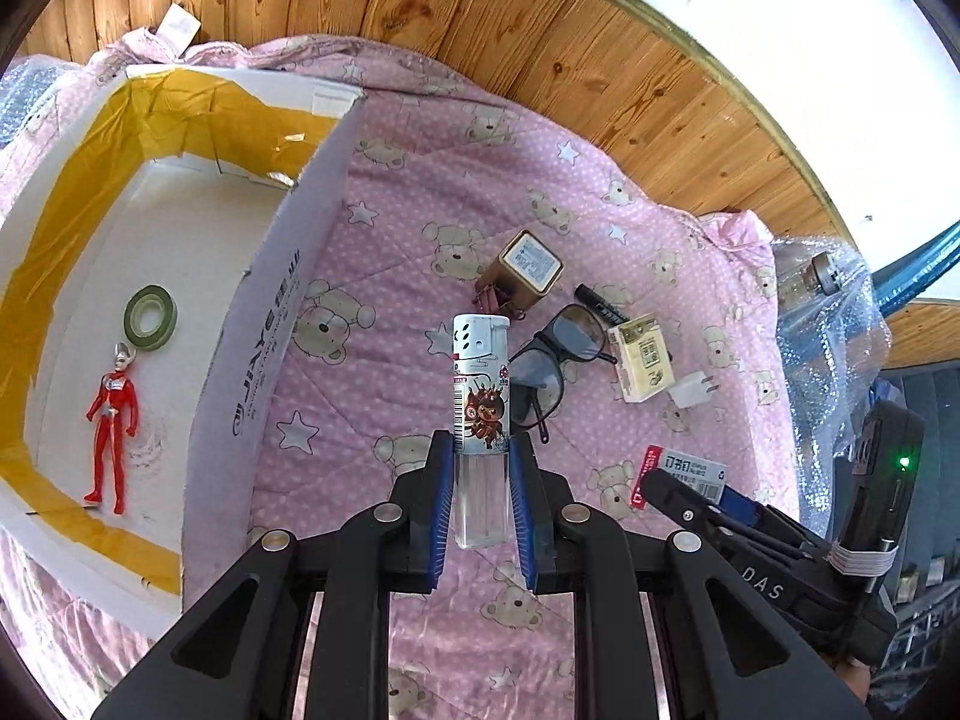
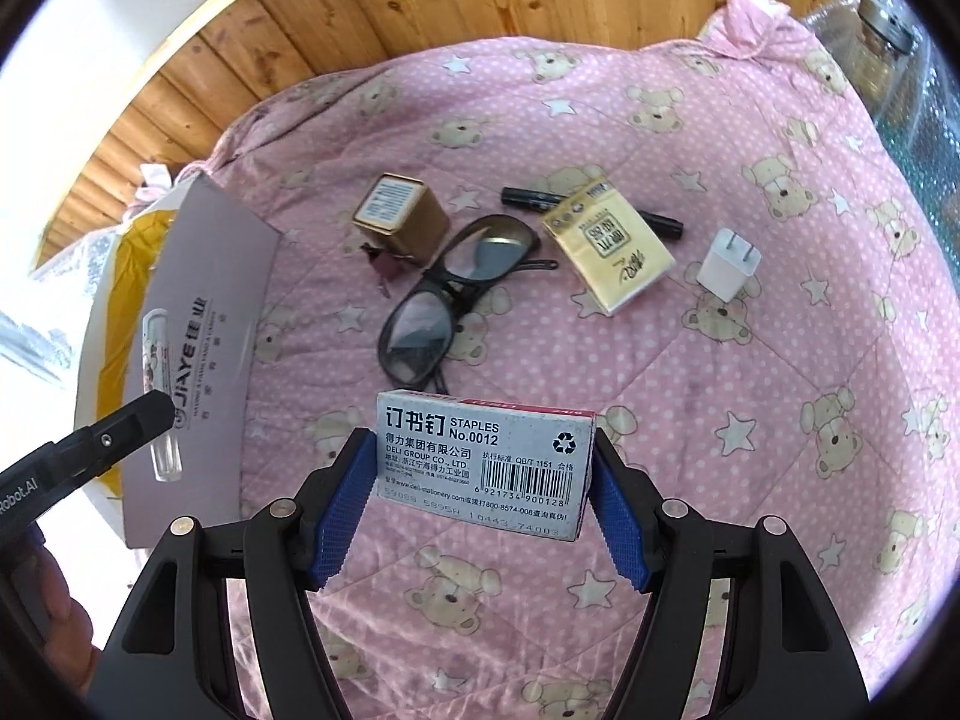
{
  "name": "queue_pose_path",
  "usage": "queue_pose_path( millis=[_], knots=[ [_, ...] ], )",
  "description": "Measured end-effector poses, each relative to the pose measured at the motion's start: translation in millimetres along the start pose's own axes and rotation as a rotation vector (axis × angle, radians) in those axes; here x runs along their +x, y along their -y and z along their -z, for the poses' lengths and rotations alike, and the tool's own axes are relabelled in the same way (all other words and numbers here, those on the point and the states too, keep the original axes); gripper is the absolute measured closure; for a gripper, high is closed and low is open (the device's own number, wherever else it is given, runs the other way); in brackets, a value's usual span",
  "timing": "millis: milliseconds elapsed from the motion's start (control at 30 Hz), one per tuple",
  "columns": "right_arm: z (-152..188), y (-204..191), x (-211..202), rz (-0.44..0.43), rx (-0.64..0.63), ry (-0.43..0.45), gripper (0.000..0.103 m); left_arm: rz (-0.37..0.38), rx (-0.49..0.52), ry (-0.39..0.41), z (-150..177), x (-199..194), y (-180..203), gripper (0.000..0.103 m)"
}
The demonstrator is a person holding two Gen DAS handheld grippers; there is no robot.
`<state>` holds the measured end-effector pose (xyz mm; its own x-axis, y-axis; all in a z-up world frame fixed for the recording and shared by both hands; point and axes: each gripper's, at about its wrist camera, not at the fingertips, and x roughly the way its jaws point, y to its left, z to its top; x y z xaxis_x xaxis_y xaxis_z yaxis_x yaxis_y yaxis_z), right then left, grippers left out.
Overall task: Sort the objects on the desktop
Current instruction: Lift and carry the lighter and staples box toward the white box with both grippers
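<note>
Your left gripper (image 1: pixel 480 498) clamps the lighter (image 1: pixel 481 414) upright; the cardboard box (image 1: pixel 264 324) lies at frame left, nearer this hand. Your right gripper (image 2: pixel 480 498) grips the staples box (image 2: pixel 483 468).

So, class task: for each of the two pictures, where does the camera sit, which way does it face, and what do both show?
Left wrist: behind the left gripper, facing bed and white cardboard box; holds white printed lighter.
Right wrist: behind the right gripper, facing the bed; holds grey staples box; a hand shows.
Shared: black-framed glasses, each other's gripper.
</note>
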<state>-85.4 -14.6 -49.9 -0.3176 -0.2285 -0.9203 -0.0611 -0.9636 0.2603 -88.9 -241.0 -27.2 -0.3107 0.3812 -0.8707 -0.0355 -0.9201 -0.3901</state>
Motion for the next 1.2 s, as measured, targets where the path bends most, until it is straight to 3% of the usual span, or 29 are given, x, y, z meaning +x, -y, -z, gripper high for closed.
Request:
queue_pose_path(
  millis=[700, 1200],
  knots=[
    [8.5, -83.1, -43.3, -0.039, -0.177, 0.062, 0.032, 0.026, -0.065, 0.136, 16.3, -68.5, -19.9, 0.084],
    [1.9, -158.7, -58.4, -0.066, -0.315, 0.092, 0.032, 0.03, -0.168, 0.213, 22.8, -107.3, -68.6, 0.084]
  ],
)
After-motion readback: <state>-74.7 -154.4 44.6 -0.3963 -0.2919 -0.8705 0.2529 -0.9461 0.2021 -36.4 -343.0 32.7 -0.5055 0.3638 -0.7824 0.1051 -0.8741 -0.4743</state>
